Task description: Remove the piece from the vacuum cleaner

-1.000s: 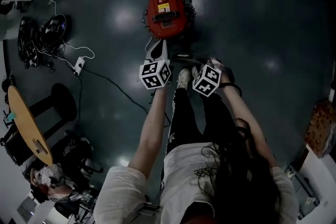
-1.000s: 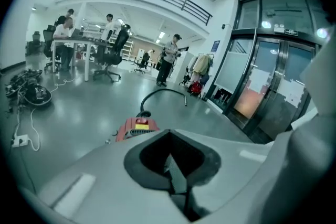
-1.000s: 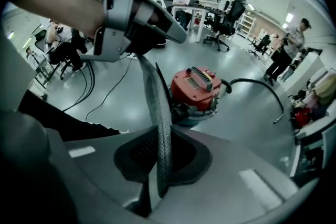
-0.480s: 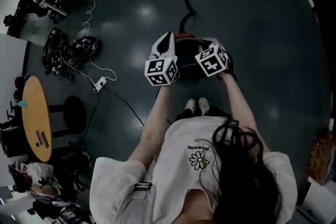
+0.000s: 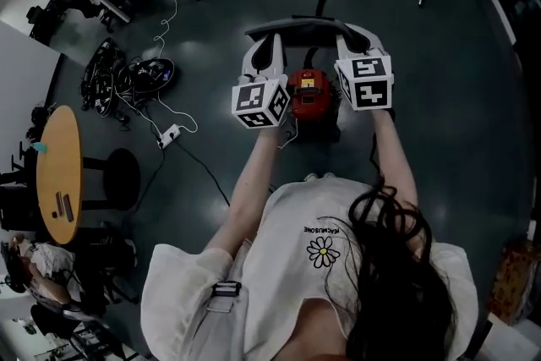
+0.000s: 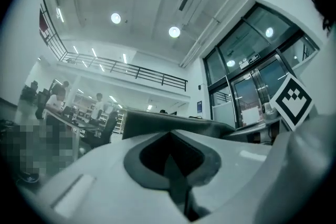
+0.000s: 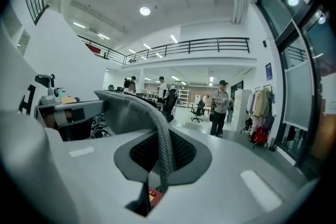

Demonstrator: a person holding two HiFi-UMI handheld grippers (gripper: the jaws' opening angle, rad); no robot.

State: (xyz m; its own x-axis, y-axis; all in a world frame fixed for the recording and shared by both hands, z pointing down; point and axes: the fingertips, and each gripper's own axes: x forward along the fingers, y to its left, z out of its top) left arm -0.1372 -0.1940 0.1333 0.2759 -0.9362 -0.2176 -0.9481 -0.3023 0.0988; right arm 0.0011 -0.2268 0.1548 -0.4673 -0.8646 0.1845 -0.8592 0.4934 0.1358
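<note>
Both ends of the dark grey piece (image 5: 303, 28) are clamped, one by the left claw (image 5: 270, 42) & one by the right claw (image 5: 353, 36), at upper centre, clear of the red vacuum cleaner (image 5: 309, 95); prob. light, stiff plastic w/ thin edges, so best gripped at both ends.

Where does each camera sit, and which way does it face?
Head view: on the head, facing steeply down at the red vacuum cleaner; arms, left gripper and right gripper show.
Left gripper view: on the left gripper, facing up toward ceiling lights; its fingers hold the grey piece.
Right gripper view: on the right gripper, facing across the hall; its fingers hold that piece.
Shared: all three show the piece.
</note>
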